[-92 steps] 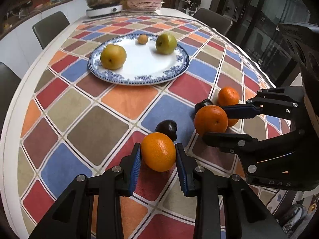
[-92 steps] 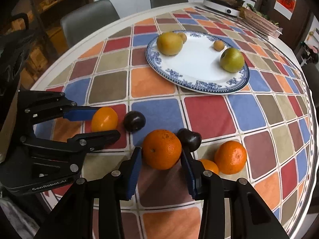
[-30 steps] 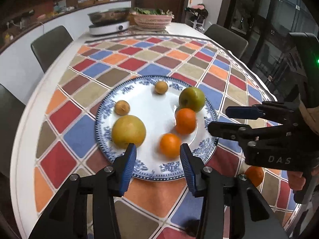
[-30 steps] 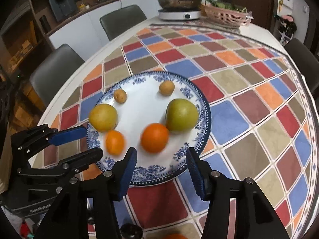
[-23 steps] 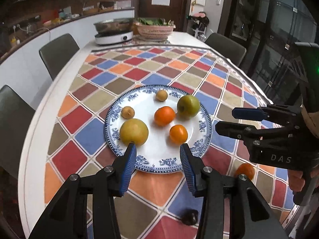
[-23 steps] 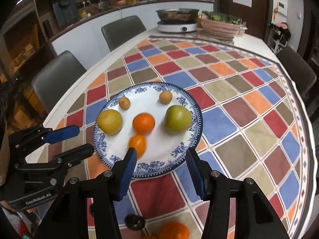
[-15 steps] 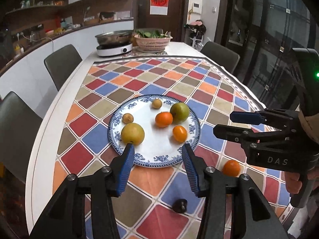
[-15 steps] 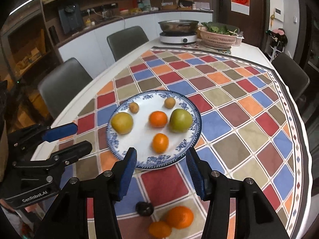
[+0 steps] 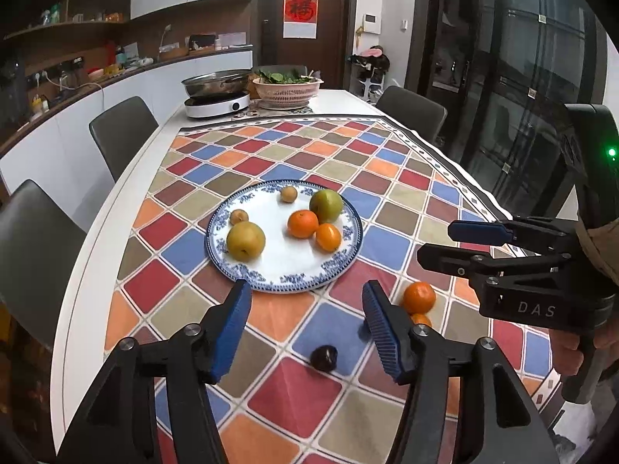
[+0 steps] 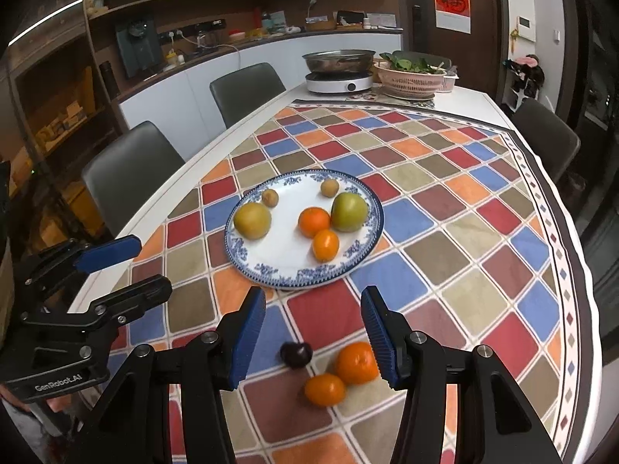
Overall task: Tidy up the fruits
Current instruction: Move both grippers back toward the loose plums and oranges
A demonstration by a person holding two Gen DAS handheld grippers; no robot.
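A blue-patterned plate [image 9: 340, 263] [image 10: 278, 274] holds a yellow pear [image 9: 245, 240], a green apple [image 9: 326, 205], two oranges [image 9: 303, 224] [image 9: 328, 237] and two small brown fruits. On the cloth nearer me lie a dark plum [image 9: 324, 356] [image 10: 296, 353] and two oranges [image 10: 356, 362] [image 10: 324, 389]. My left gripper [image 9: 307, 328] is open and empty, raised above the plum. My right gripper [image 10: 313, 328] is open and empty, above the loose fruit; it also shows in the left wrist view [image 9: 460, 243].
The table carries a chequered cloth [image 9: 387, 178]. A hot plate with a pan [image 9: 216, 104] and a basket of greens [image 9: 288, 91] stand at the far end. Grey chairs [image 9: 122, 135] line the sides. The table's right edge [image 10: 580, 270] is close.
Both grippers carried an orange each to the plate, let go, and have drawn back and upward. Both now stand open and empty; the two oranges rest on the plate.
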